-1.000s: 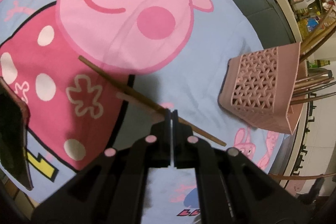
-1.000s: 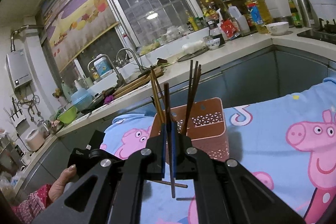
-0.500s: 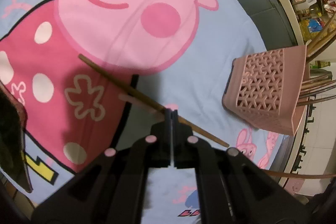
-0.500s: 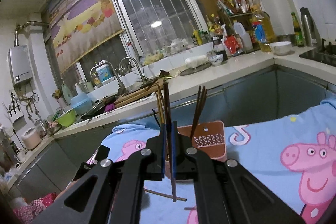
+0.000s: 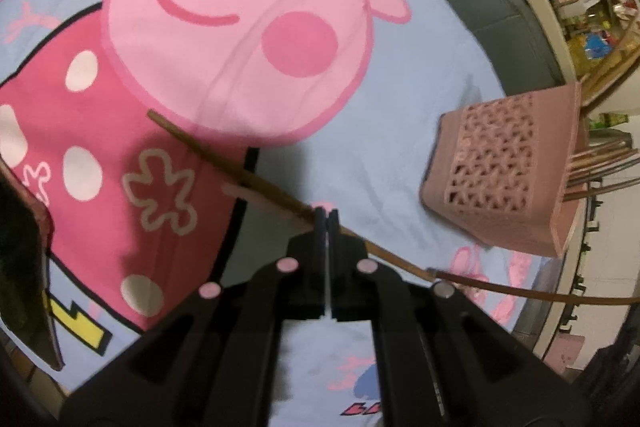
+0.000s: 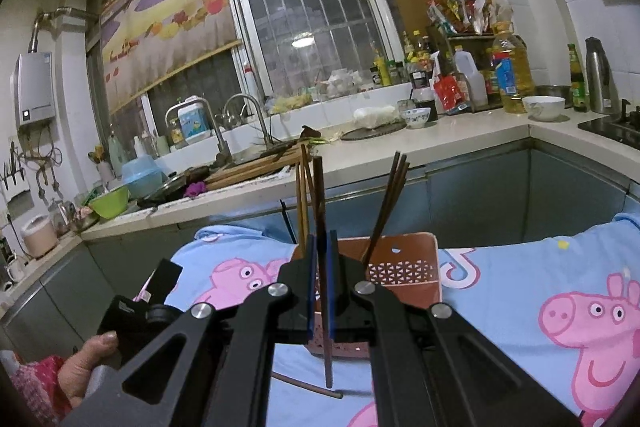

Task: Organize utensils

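My left gripper [image 5: 327,217] is shut on a brown chopstick [image 5: 224,157], which crosses its tips at a slant just above the pig-print cloth [image 5: 400,99]. To its right a pink lattice basket [image 5: 492,167] holds several chopsticks. In the right wrist view my right gripper [image 6: 320,239] is shut on a dark chopstick [image 6: 319,195] held upright in front of the same basket [image 6: 404,271]. That stick's lower end hangs above the cloth, and it shows as a thin brown line [image 5: 520,289] at the lower right of the left wrist view. A hand [image 6: 86,363] holds the left gripper's body at lower left.
A dark box with a brown rim [image 5: 24,267] stands at the cloth's left edge. Behind the basket runs a kitchen counter [image 6: 460,135] with a sink, bowls and many bottles. Grey cabinet fronts [image 6: 480,199] close off the far side.
The right gripper has shifted sideways and rolled, still gripping its upright chopstick. In the left wrist view that stick has slid closer to the basket. The left gripper keeps its hold.
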A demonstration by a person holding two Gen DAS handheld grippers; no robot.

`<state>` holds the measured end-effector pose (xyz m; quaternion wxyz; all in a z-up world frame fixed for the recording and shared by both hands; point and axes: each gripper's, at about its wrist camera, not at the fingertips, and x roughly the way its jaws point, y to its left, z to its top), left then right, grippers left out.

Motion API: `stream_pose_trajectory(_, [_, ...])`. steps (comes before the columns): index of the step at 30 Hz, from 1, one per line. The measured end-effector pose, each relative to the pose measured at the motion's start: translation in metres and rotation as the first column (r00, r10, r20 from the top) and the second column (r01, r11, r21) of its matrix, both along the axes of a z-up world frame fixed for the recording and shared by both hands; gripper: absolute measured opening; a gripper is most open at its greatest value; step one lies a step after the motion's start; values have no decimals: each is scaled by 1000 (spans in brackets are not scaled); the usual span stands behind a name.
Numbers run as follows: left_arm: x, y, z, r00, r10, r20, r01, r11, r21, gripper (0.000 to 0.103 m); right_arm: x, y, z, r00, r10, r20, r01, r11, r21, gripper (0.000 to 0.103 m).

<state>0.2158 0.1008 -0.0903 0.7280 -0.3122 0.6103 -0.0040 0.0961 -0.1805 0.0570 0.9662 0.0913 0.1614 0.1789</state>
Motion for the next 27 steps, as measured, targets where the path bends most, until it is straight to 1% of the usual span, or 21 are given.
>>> stream_pose_trajectory(4, [-4,0,3,1000,4,16,-4,1000,14,2,-1,7,-5,1000,12,12,-11,999,-34,0])
stream_pose_trajectory(7, [-9,2,4,999,27,28,-27,1000,-3,2,-2,11,-5,1000,6,28,-4,998,-56,0])
stream_pose_trajectory(8, [-10,4,7,998,36,50,-35,999,-17,2,-2,12,-4,999,0,37,2,998,-60,0])
stream_pose_trajectory(11, [-8,5,14,995,38,92,-37,999,-11,2,3,13,-3,999,-15,51,18,998,-66,0])
stream_pose_trajectory(12, [-6,2,13,996,22,90,-22,1000,-6,2,7,12,-5,999,-16,43,19,998,-63,0])
stream_pose_trajectory(14, [-5,-5,3,999,-2,55,3,1000,-6,2,11,12,-9,1000,-11,21,12,999,-51,0])
stream_pose_trajectory(15, [-6,-6,4,997,-16,69,17,1000,-15,2,10,11,-11,1000,-12,21,13,999,-43,0])
stream_pose_trajectory(16, [-7,-9,5,997,-32,75,32,999,0,2,8,10,-10,1000,-5,15,6,999,-34,0])
stream_pose_trajectory(18, [-12,-12,7,996,-63,60,62,998,18,2,1,9,-9,1000,18,-7,-18,1000,-3,0])
stream_pose_trajectory(20, [-17,-13,4,995,-105,5,104,994,34,2,-11,8,-9,999,40,-23,-40,999,3,0])
stream_pose_trajectory(21, [-22,-11,0,992,-125,-11,125,992,9,2,-15,7,-9,998,56,-33,-56,998,14,0])
stream_pose_trajectory(22, [-27,-9,-1,990,-141,-11,141,990,2,2,-23,7,-10,995,82,-48,-81,996,31,0])
stream_pose_trajectory(24, [-37,-5,0,984,-175,-14,176,984,19,2,-40,8,-13,991,117,-71,-115,993,38,0])
stream_pose_trajectory(27, [-53,9,2,982,-188,-16,189,981,38,2,-55,8,-16,986,142,-82,-139,989,45,0])
